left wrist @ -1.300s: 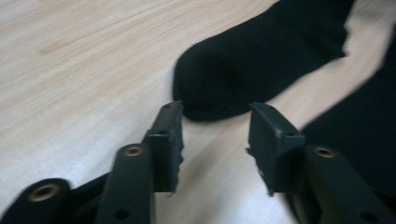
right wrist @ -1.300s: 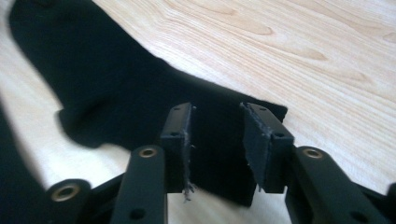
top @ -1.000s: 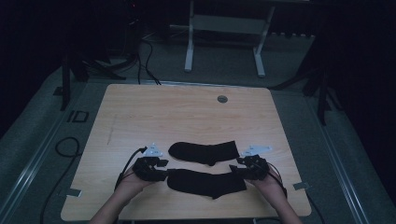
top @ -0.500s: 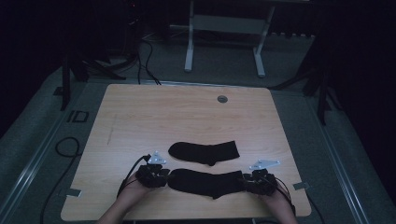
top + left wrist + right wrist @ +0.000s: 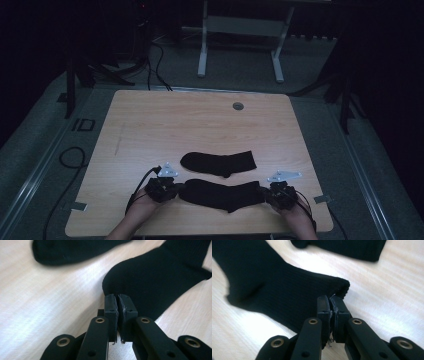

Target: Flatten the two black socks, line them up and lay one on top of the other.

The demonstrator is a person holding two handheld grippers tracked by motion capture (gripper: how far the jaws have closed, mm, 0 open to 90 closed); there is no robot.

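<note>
Two black socks lie on the wooden table (image 5: pixel 165 125). The near sock (image 5: pixel 220 195) stretches left to right close to the front edge, and the far sock (image 5: pixel 218 163) lies just behind it. My left gripper (image 5: pixel 175 191) has just been closing and is shut on the toe end of the near sock (image 5: pixel 155 282), its tips (image 5: pixel 117 295) pinching the fabric edge. My right gripper (image 5: pixel 265 194) has also just been closing and is shut at its tips (image 5: pixel 329 297) on the cuff corner of the near sock (image 5: pixel 269 282). The far sock (image 5: pixel 75 250) (image 5: pixel 347 247) lies free.
A round grommet (image 5: pixel 238 106) sits in the table near its far edge. A black cable (image 5: pixel 70 155) loops on the floor at the left. A white frame with legs (image 5: pixel 240 30) stands beyond the table. The front edge runs just under both hands.
Both hands came slightly toward the front edge, the right one more. Both grippers' jaws went from apart to shut on the ends of the near sock. The socks kept their places.
</note>
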